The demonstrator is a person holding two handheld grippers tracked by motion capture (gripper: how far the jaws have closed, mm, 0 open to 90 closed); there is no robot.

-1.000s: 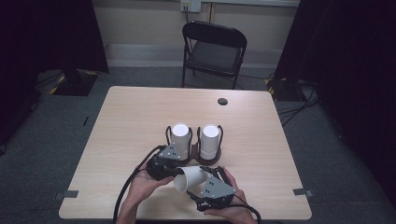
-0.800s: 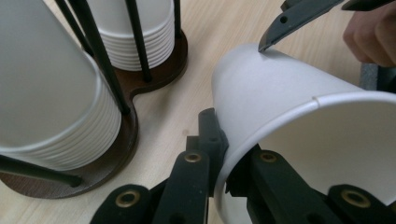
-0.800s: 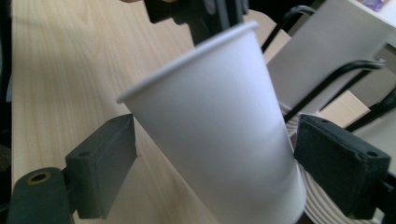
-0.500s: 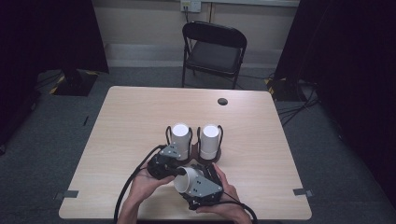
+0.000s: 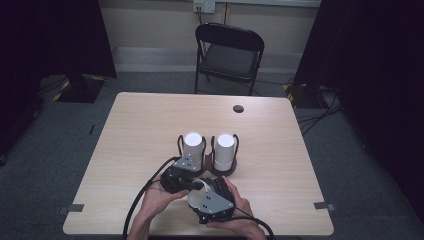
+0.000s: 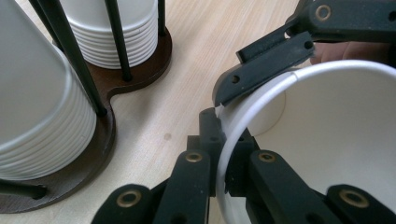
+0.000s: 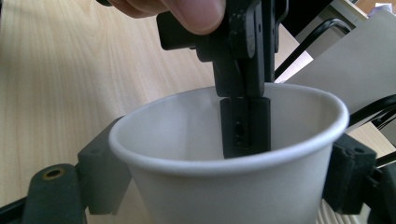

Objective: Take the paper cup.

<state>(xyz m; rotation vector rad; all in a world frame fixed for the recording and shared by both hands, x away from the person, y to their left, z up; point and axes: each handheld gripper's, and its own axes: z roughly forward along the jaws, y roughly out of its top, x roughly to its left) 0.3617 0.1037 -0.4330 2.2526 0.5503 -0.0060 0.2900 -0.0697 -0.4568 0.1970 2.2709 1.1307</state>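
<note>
while the paper cup point(image 5: 196, 194) hangs low in the middle of the high view, just in front of the two cup stacks in their dark wooden holder point(image 5: 231, 171), it sits at an awkward handover point between both tools. the left gripper point(image 6: 219, 154) is pressed together on the cup's rim, one jaw inside the wall and one outside, as the left gripper view shows at bottom centre. the right gripper point(image 7: 233, 186) has its jaws standing either side of the cup body, at the lower left and lower right of the right gripper view; they have just been closing with the cup between them, and they look to sit right against the wall, though whether they press yet i cannot tell. the main risk is a crushed or creased cup: thin paper pinched at the rim will fold if the right jaws squeeze hard or if the two hands pull at different angles. another risk is a drop, should the left one let go before the right has a firm hold, since the cup tapers and may slip out. it is also close to the left stack point(image 6: 42, 107), so a careless swing may knock the holder or tip those cups on the table point(image 5: 140, 130).
</note>
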